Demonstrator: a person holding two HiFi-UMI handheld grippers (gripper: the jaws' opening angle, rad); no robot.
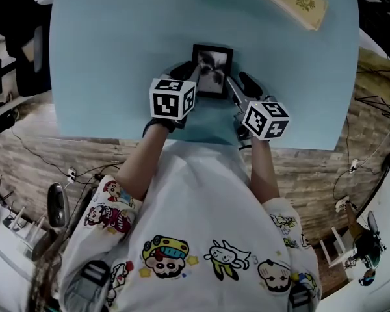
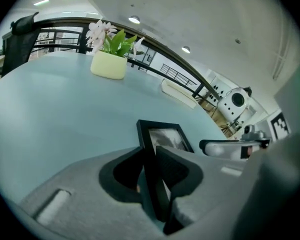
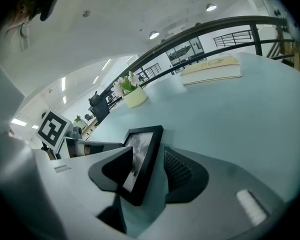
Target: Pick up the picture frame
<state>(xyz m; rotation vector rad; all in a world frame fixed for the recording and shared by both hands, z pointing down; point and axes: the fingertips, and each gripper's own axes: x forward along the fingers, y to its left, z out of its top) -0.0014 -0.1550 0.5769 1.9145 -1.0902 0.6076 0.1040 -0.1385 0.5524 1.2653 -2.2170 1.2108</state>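
A small black picture frame (image 1: 212, 69) with a grey photo sits near the front of the light blue table (image 1: 104, 57). My left gripper (image 1: 194, 75) is at its left edge. In the left gripper view that edge (image 2: 151, 169) stands between the pads, and both pads (image 2: 172, 171) press on it. My right gripper (image 1: 240, 86) straddles the frame's right edge (image 3: 140, 154). There the left jaw lies against the photo side, while a strip of table shows between the frame and the ribbed right pad (image 3: 177, 170). Whether the frame is off the table I cannot tell.
A pale pot with pink flowers (image 2: 109, 64) stands at the table's far side. A cream book (image 1: 292, 2) lies at the far right. The table's front edge runs just under the person's forearms (image 1: 149, 155). Cables and chairs crowd the floor around.
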